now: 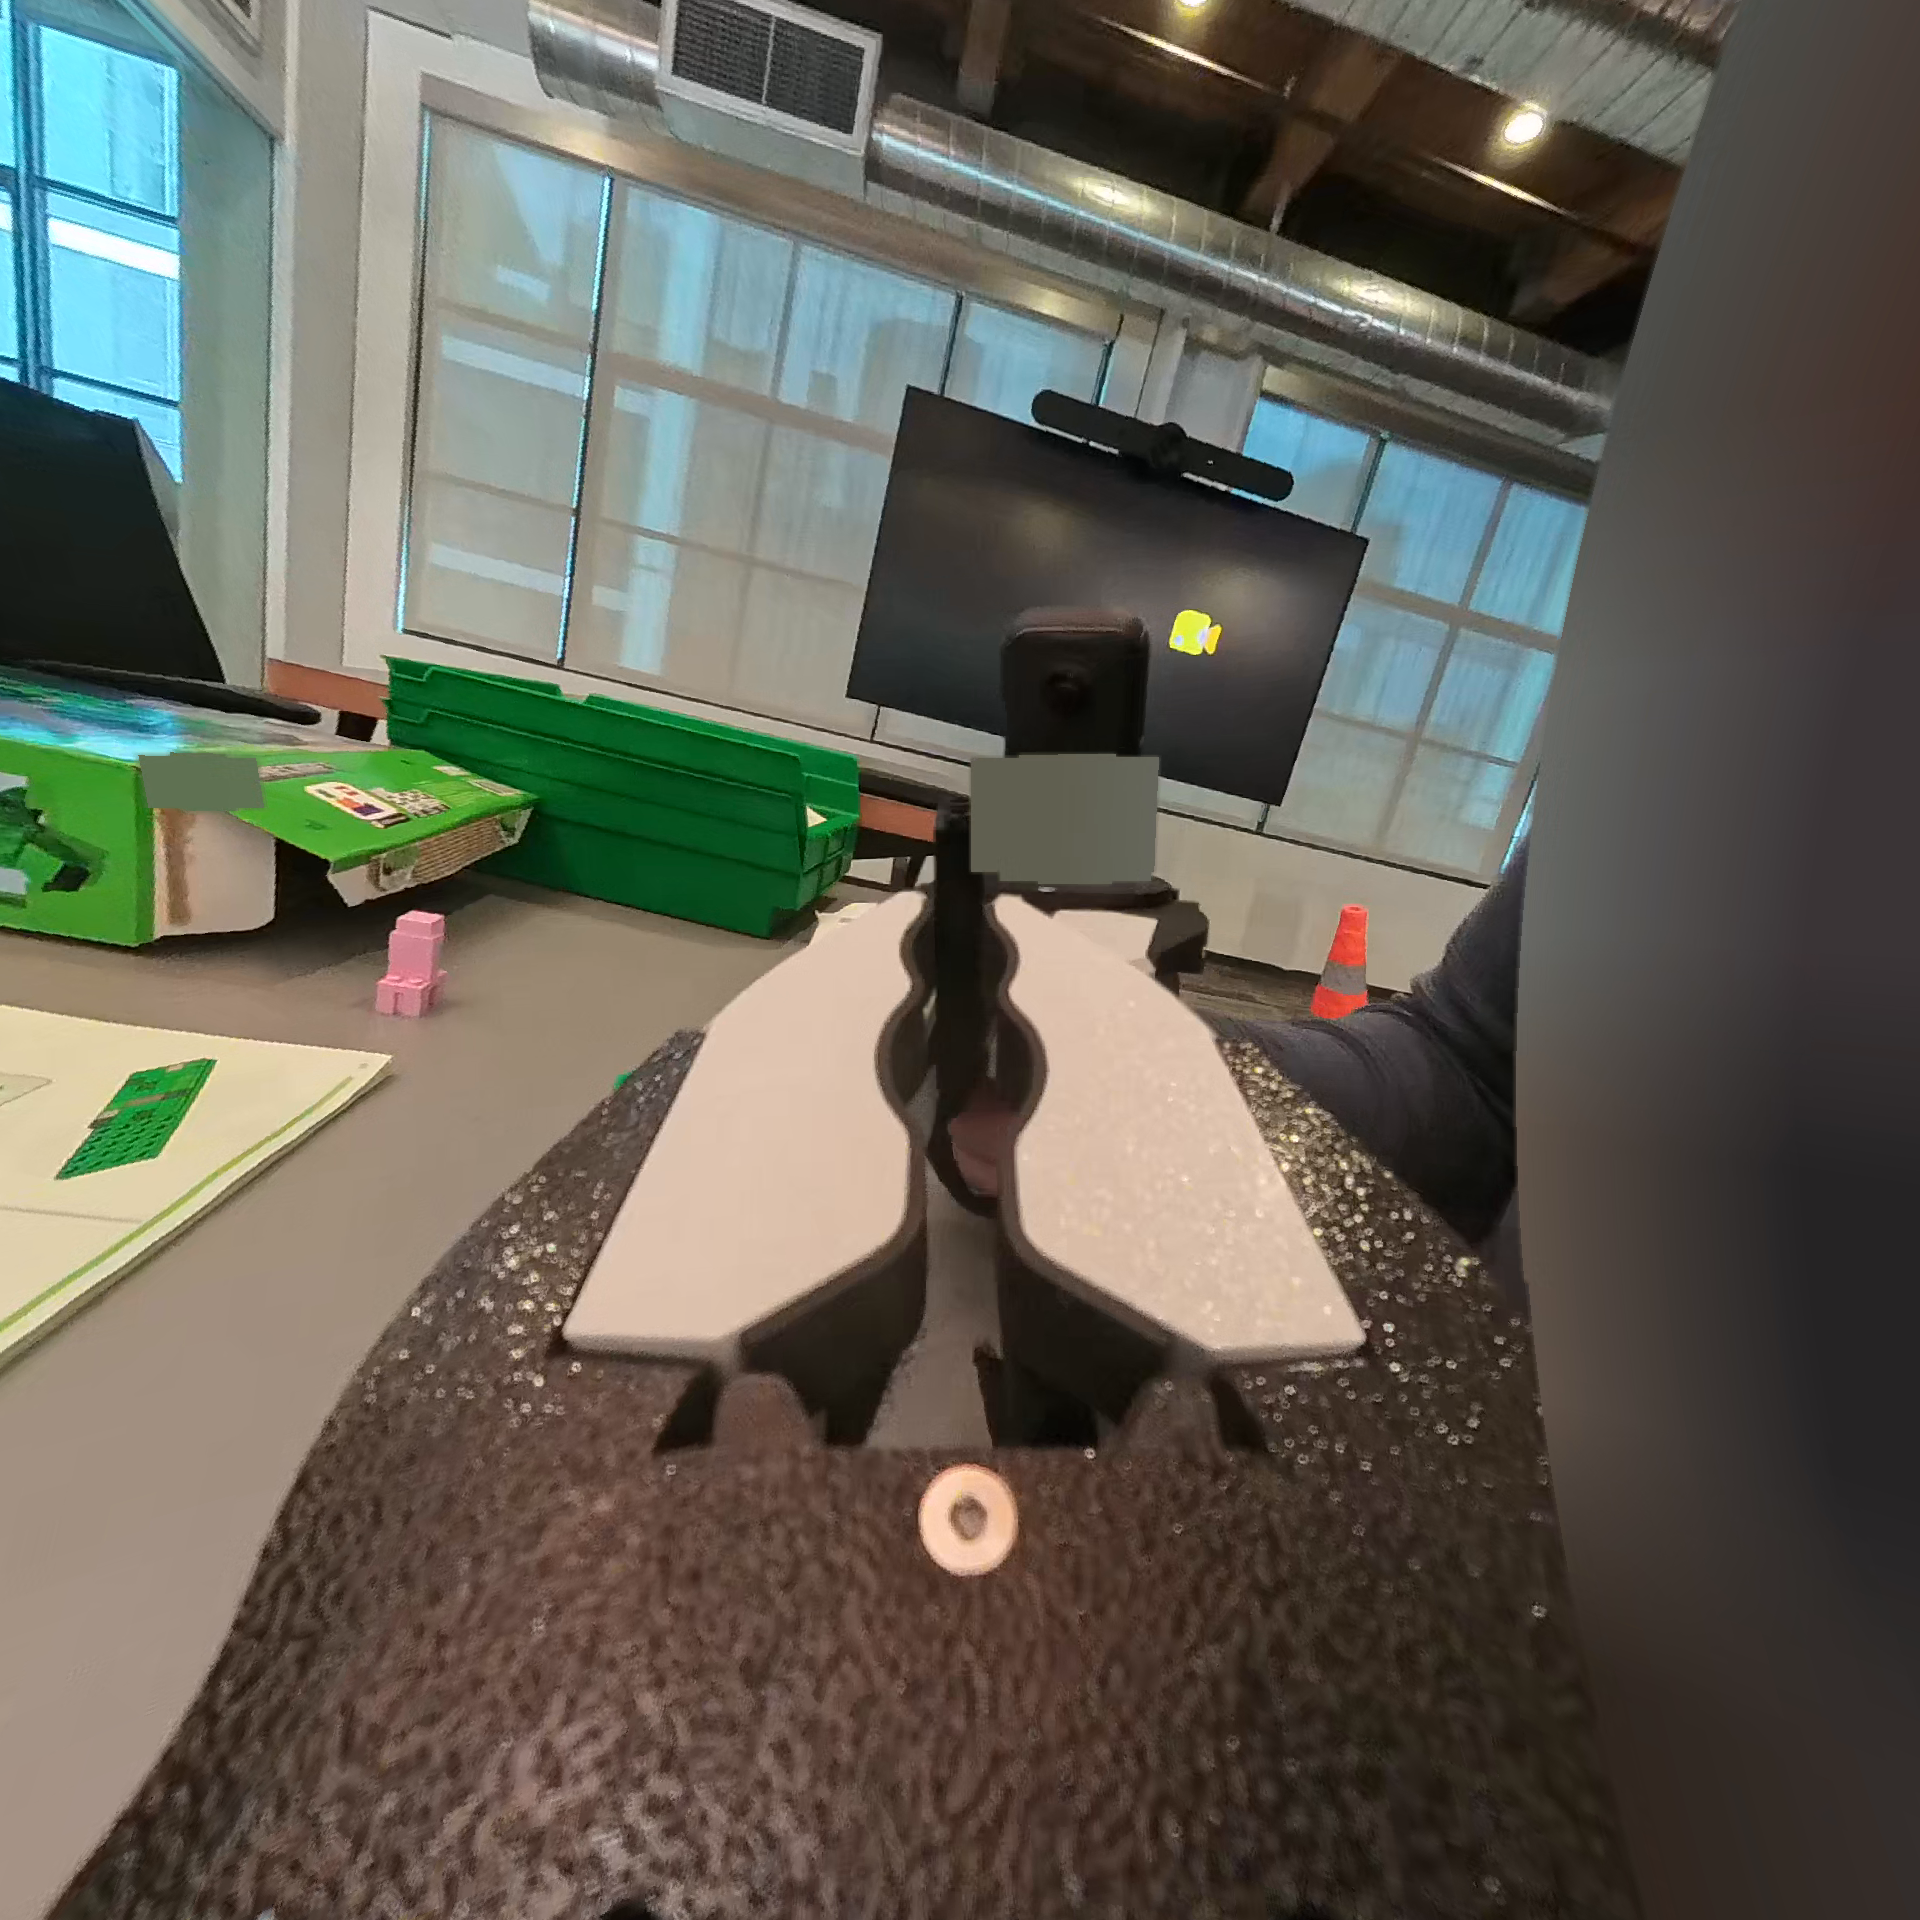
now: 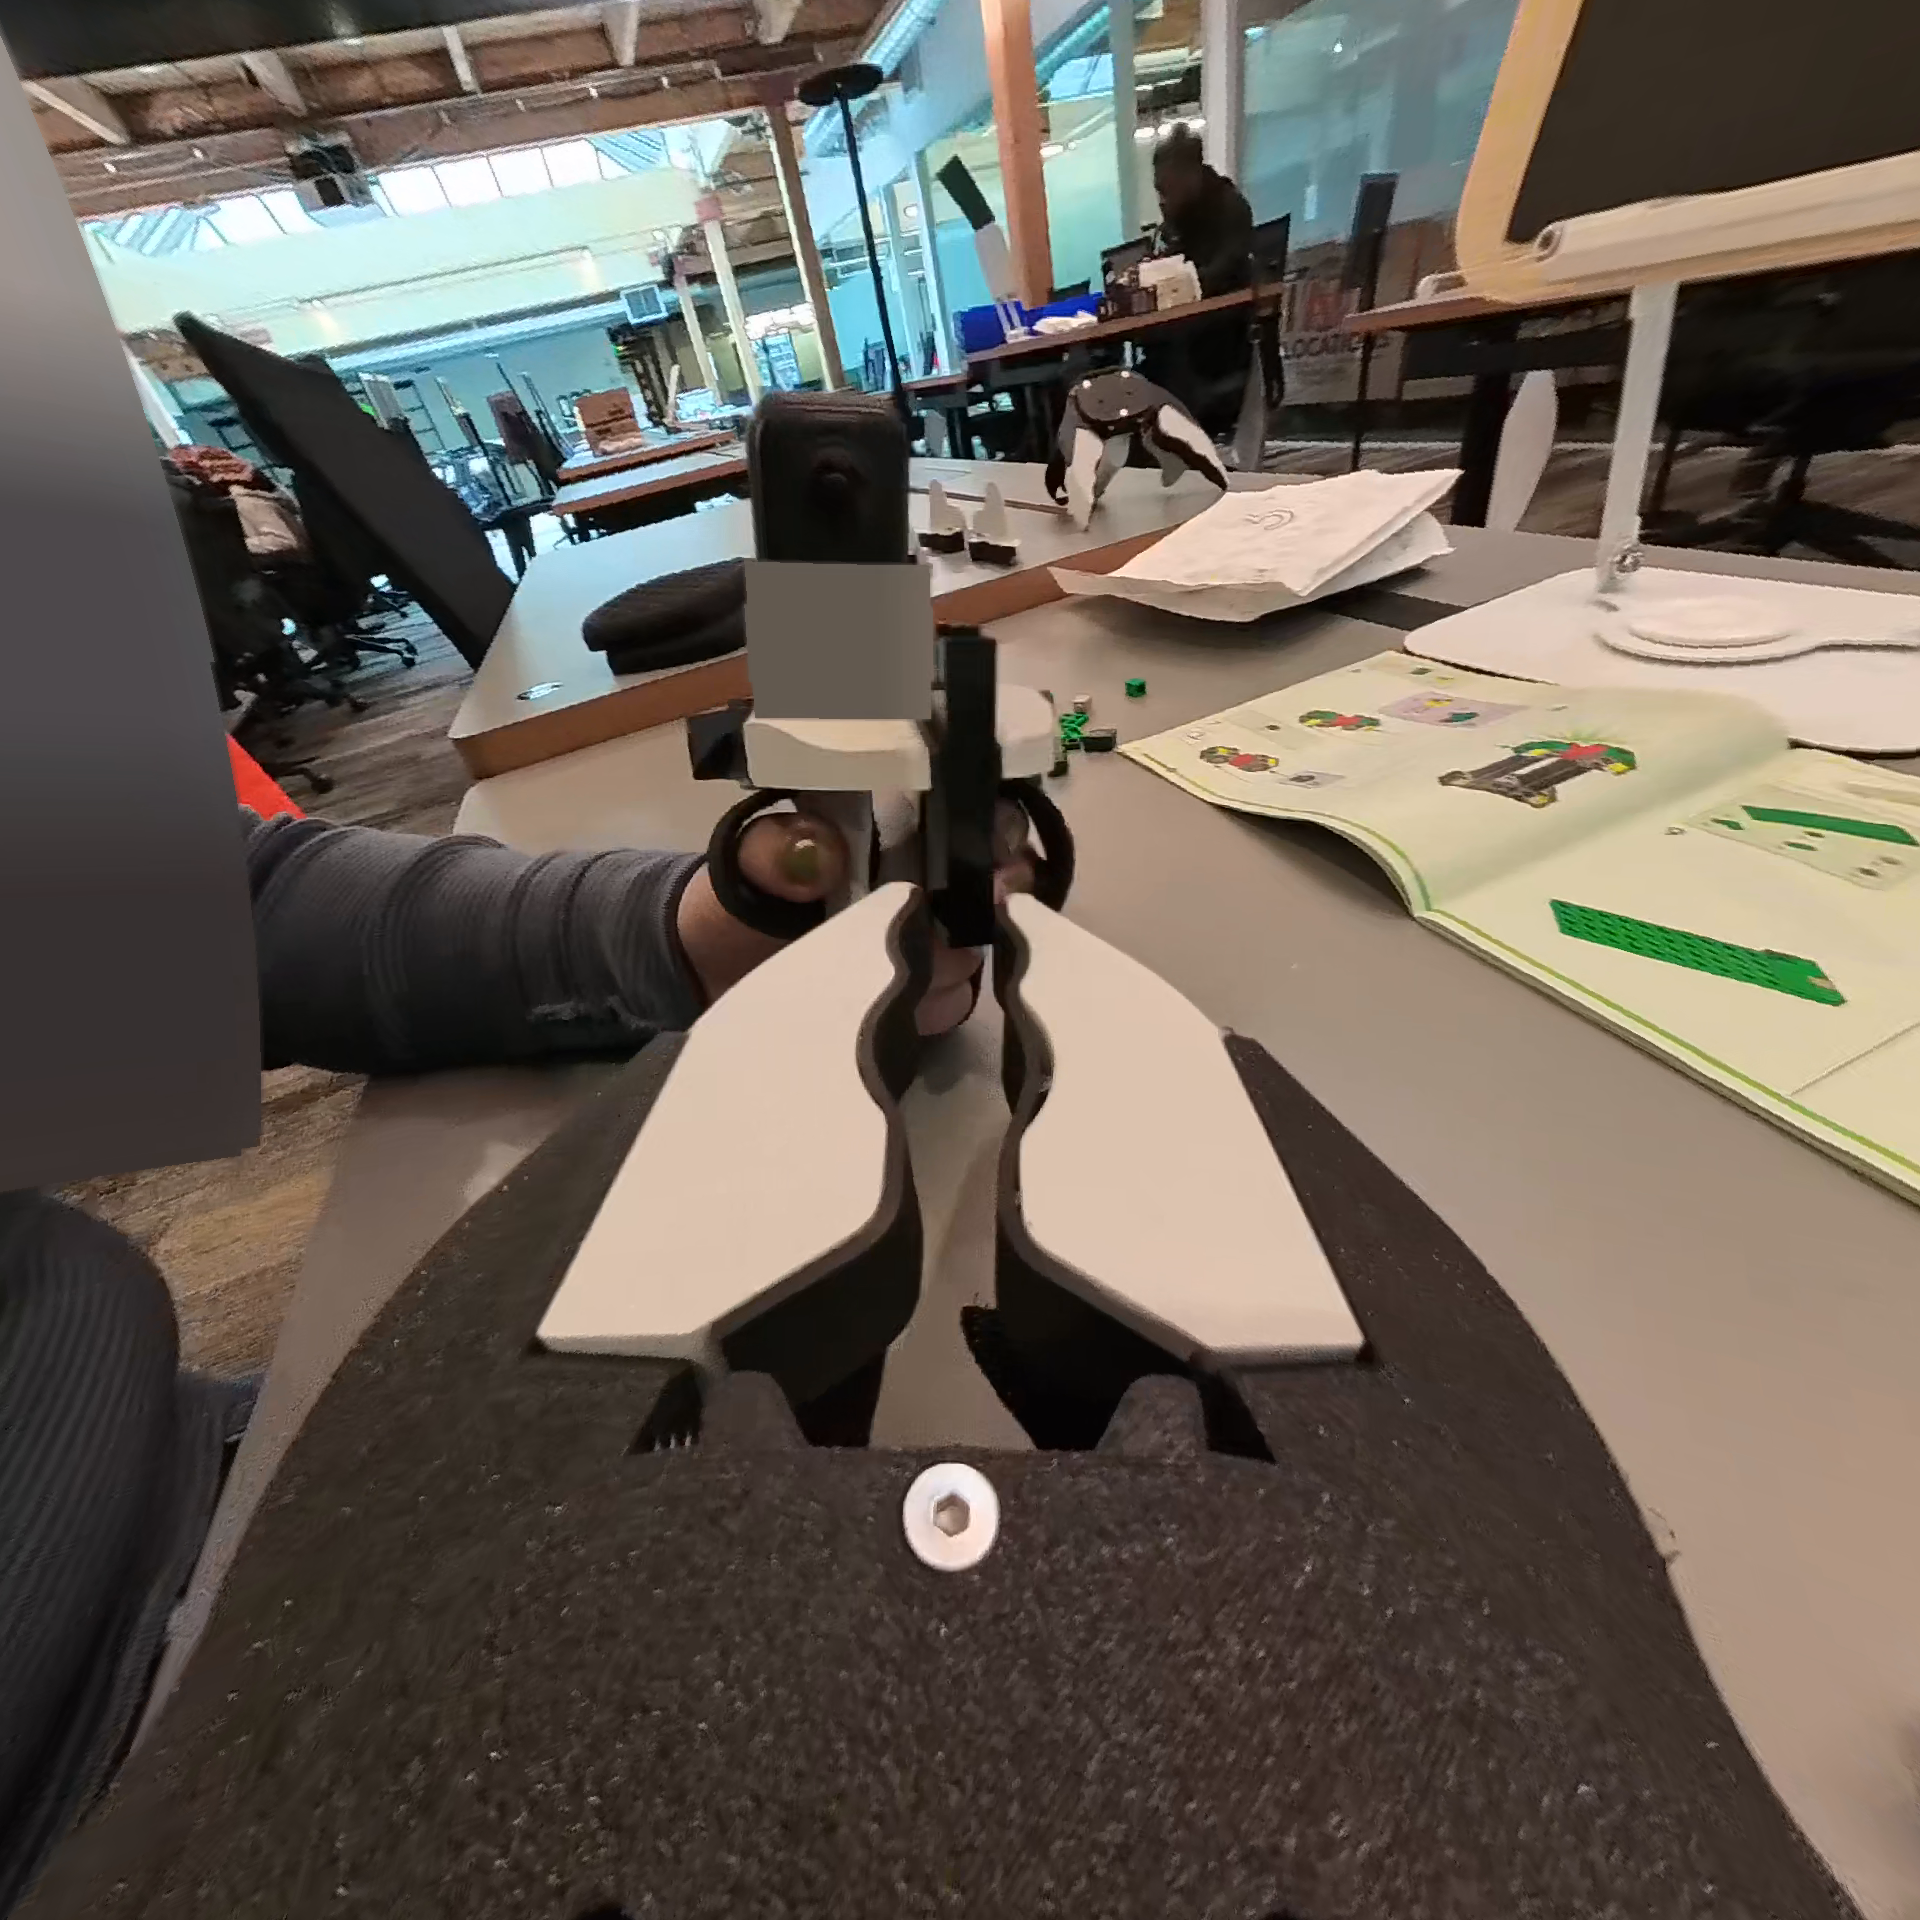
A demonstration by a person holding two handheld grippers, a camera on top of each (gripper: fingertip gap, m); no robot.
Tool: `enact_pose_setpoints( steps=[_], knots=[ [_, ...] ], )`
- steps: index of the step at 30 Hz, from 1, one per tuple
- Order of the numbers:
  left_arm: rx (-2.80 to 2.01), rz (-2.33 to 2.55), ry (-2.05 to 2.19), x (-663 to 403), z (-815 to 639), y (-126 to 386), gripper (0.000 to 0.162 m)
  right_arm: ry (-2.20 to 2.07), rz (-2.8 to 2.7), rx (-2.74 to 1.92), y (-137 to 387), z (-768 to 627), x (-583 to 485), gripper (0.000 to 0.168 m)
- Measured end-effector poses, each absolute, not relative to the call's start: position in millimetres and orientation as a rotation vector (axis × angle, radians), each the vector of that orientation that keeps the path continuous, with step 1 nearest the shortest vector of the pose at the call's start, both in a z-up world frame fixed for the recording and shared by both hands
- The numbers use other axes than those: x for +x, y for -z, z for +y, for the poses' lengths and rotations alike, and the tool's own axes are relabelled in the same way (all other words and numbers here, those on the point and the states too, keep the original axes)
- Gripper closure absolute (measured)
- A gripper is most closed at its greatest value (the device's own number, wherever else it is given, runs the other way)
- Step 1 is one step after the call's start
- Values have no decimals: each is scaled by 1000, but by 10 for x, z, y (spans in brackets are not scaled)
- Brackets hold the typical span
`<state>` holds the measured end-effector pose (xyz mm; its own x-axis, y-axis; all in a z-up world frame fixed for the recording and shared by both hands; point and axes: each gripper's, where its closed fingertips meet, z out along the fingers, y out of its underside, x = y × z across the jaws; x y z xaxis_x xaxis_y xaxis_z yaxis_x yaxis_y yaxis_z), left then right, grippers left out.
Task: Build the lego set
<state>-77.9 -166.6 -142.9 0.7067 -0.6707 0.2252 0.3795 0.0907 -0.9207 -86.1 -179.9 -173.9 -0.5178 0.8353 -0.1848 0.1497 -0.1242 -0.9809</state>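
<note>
I hold a black lego bar [image 2: 961, 790] upright, long axis twelve-to-six, both grippers, left [image 1: 958, 914] and right [image 2: 956, 904], pinching it above the tabletop [image 2: 1351, 1039].

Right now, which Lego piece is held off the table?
The tall black piece, upright, gripped by the left tool and right tool. The pink figure and small green pieces rest on the table.

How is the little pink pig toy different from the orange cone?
The pink pig toy is blocky and square, but the orange cone is round and pointy. The pig toy stands on the grey table; the cone stands on the floor beyond it. The cone has pale stripes, the pig toy none. Both stand upright.
</note>
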Motion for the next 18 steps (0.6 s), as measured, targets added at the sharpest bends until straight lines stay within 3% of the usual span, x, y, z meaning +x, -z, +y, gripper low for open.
enact_pose_setpoints(
  steps=[4,6,11,14,18],
  knots=[
    [-1277,278,785,-776,-1638,1461,150,-1596,-1609,-1059,1775,-1731,-836,160],
    [-1275,287,744,-790,-1640,1449,139,-1489,-1610,-1042,1815,-1634,-829,161],
    [-1483,505,339,-853,-1600,1666,131,-949,-1774,-856,1962,-1419,-771,161],
    [-1575,642,162,-783,-1573,1830,129,-667,-1907,-707,2095,-1415,-725,160],
    [-1654,781,98,-640,-1556,2050,143,-490,-1997,-592,2194,-1439,-701,160]
  ],
)
